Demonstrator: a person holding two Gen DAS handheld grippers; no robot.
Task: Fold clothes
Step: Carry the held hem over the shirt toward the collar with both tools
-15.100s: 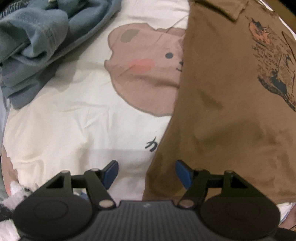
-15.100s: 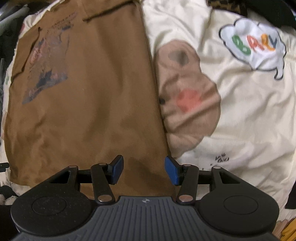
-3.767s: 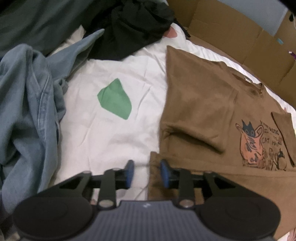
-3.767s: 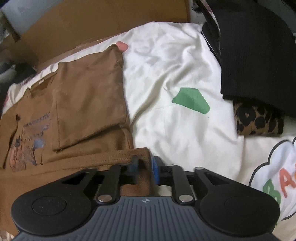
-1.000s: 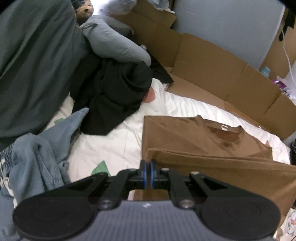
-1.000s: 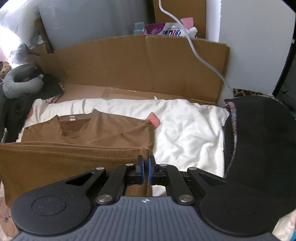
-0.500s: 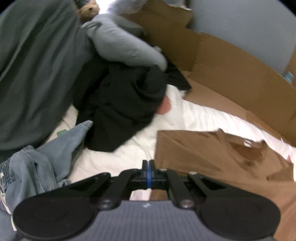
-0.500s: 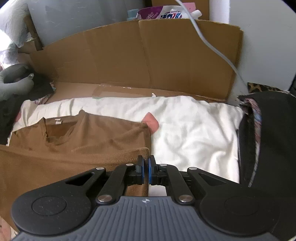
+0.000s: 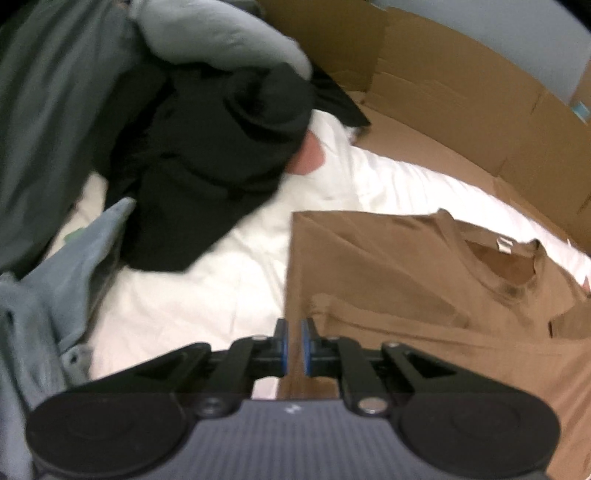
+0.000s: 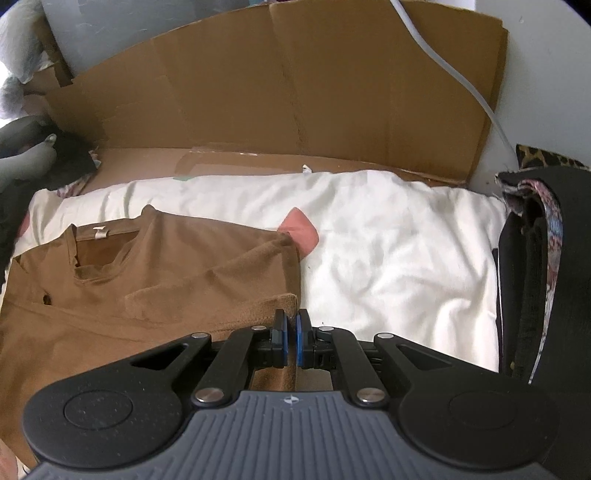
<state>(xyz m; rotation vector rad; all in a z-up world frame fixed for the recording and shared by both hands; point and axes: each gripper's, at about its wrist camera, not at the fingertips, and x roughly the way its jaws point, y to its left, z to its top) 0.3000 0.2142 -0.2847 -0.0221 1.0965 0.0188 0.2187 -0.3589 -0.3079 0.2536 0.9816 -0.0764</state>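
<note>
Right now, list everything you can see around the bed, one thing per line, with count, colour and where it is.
T-shirt: one, brown, on the sheet, bottom hem folded up toward the collar.
Bed sheet: one, white with pink patches, under the shirt.
Cardboard: brown panels, standing behind the bed.
Black garment: one, crumpled, left of the shirt.
Blue denim garment: one, far left.
Grey cushion: one, top left.
Dark garments: stacked, right edge.
Cable: one, white, across the cardboard.
Left hand-held gripper: jaws opening over the hem corner.
Right hand-held gripper: shut on the hem.
</note>
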